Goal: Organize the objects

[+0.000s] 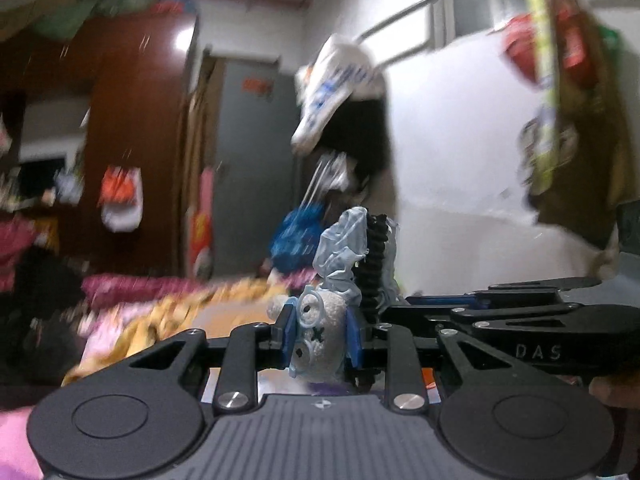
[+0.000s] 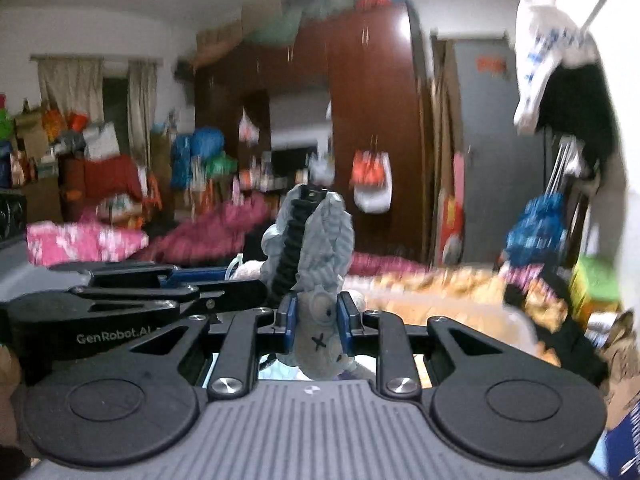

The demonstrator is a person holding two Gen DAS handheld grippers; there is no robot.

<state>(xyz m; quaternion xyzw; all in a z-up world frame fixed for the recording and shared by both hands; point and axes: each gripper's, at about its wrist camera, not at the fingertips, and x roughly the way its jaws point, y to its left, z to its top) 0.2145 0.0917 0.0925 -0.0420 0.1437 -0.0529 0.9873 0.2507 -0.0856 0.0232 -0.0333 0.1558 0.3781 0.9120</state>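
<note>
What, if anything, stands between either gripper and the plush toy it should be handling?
Nothing visible: the left gripper and right gripper are each already shut on a small plush toy, pads touching its sides.

- A tall dark reddish-brown wardrobe (image 2: pixel 372 128) fills the middle of the room, a bright glare on its door.
- Beside it, a grey door (image 1: pixel 256 160) bearing an orange sticker.
- White walls (image 1: pixel 452 160); pale curtains (image 2: pixel 68 84) frame a window far off.
- Pink bedding (image 2: pixel 84 242) lies heaped and blurred.
</note>
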